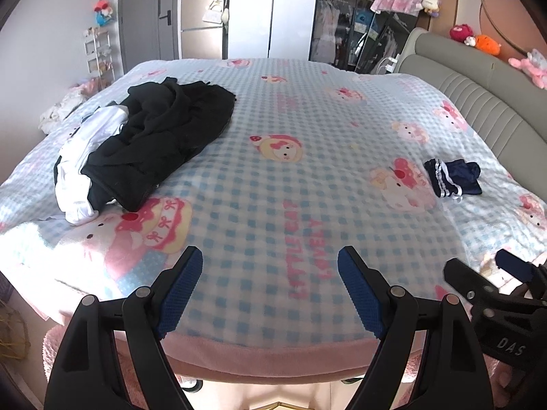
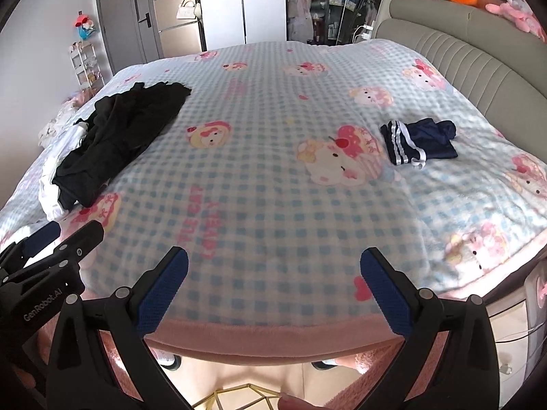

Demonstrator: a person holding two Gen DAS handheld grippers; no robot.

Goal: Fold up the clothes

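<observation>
- Clothes: black garment (image 1: 155, 136) heaped on a white garment (image 1: 82, 171) near the bed's left edge; the white one is mostly buried, only its left side shows, so its type is unreadable.
- Black garment is crumpled, shape hard to make out; nothing tells whether it is one piece or more.
- Navy garment (image 2: 418, 141) with white stripes lies folded small near the right edge, by the headboard (image 2: 478, 65), well apart from the heap.
- Blanket (image 1: 273, 177), blue check with cartoon cats, covers the bed; its pink hem runs along the near edge and the bed base under it is hidden.
- Pale bundle on the floor beyond the far left corner, too blurred to identify.
- Left gripper (image 1: 270, 290): fingers spread wide, holding nothing, hovering over the near edge, not touching the blanket.
- Right gripper (image 2: 273, 287): fingers also wide apart, empty, over the near edge, clear of the blanket.
- Each gripper shows only partly in the other's view, cut off at the frame side.
- Hands holding the grippers are out of sight.
</observation>
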